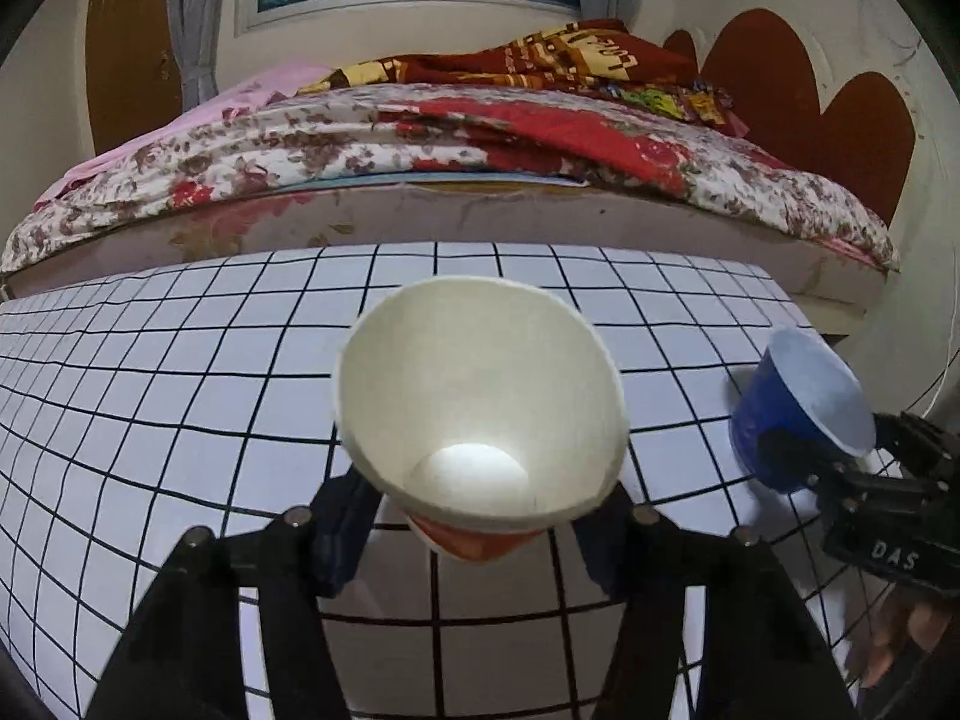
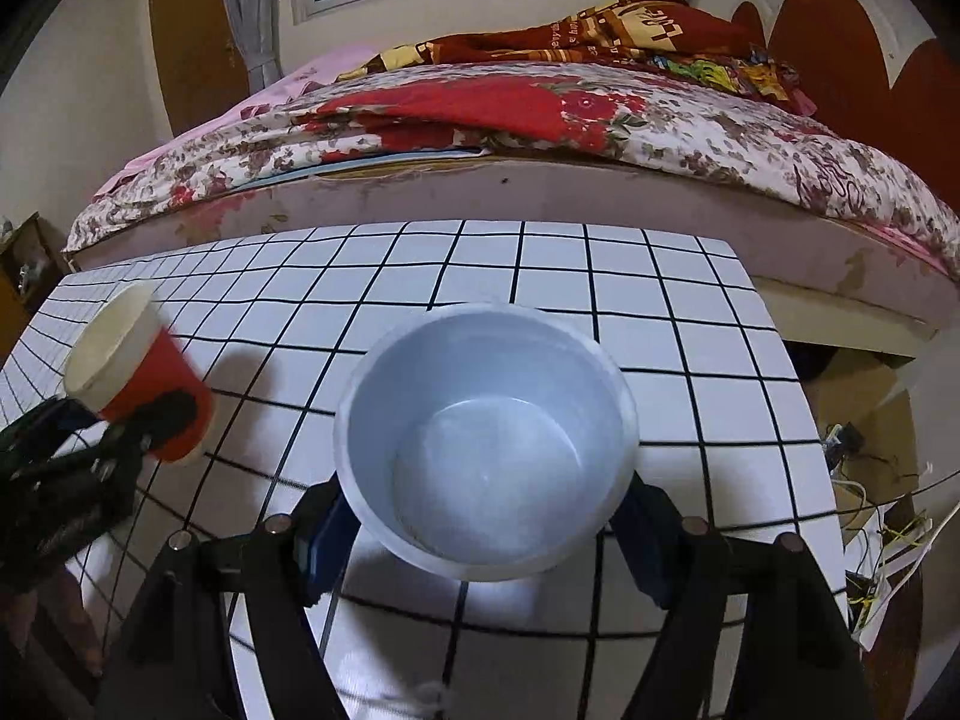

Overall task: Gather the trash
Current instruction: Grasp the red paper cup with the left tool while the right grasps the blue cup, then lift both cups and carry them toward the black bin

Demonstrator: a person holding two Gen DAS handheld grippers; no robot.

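A red paper cup (image 1: pixel 480 396) with a white inside fills the middle of the left wrist view, its mouth tipped toward the camera. My left gripper (image 1: pixel 480 531) is shut on its lower wall, one finger on each side. In the right wrist view the same red cup (image 2: pixel 144 378) hangs tilted at the left in the left gripper (image 2: pixel 150 429). My right gripper (image 2: pixel 486 537) is shut on a blue cup (image 2: pixel 486 438) with a pale inside. The left wrist view has that blue cup (image 1: pixel 798 408) tilted at the right, held by the right gripper (image 1: pixel 801 462).
Both cups hang over a table (image 1: pixel 150 396) covered in a white cloth with a black grid. Right behind it runs a bed (image 2: pixel 510 120) with floral and red bedding. Cables (image 2: pixel 870 516) lie on the floor past the table's right edge. A hand (image 1: pixel 900 630) grasps the right tool.
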